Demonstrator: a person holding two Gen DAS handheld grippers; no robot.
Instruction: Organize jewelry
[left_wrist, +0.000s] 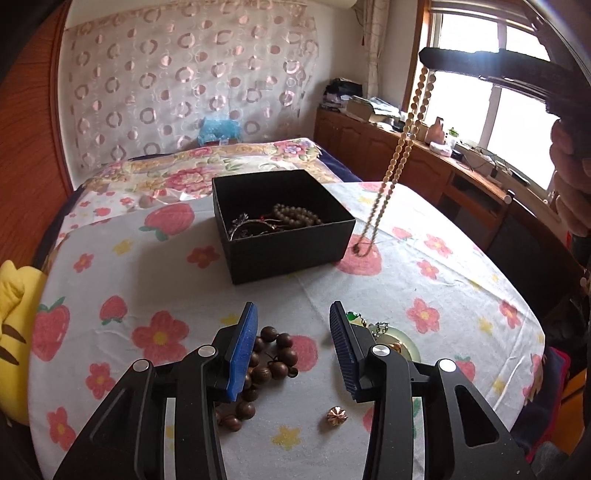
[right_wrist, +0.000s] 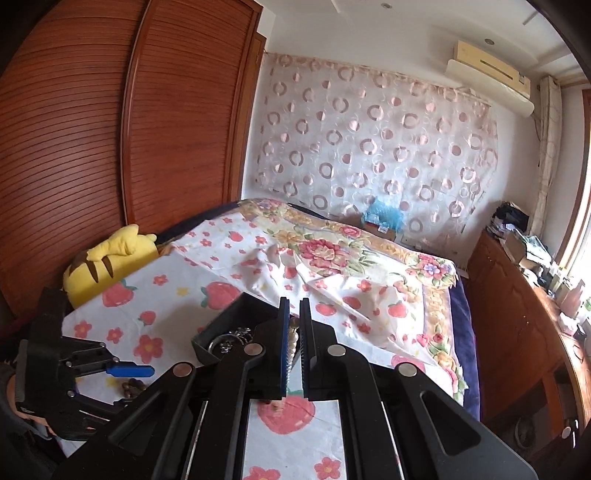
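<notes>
A black jewelry box (left_wrist: 280, 225) sits on the strawberry-print cloth and holds a grey bead bracelet (left_wrist: 297, 215) and silver pieces. My left gripper (left_wrist: 293, 317) is open, low over the cloth, with a dark brown bead bracelet (left_wrist: 267, 363) between and under its fingers. My right gripper (right_wrist: 294, 314) is shut on a long cream bead necklace (left_wrist: 400, 147), which hangs from it to the right of the box; its pendant end (left_wrist: 357, 249) touches the cloth. The box shows in the right wrist view (right_wrist: 221, 328) below the fingers.
A small copper flower piece (left_wrist: 337, 416) lies on the cloth near my left gripper. A pale jade bangle (left_wrist: 404, 345) and green trinkets lie behind the right finger. A yellow plush (left_wrist: 14, 332) is at the left edge. A wooden counter (left_wrist: 424, 158) runs along the right.
</notes>
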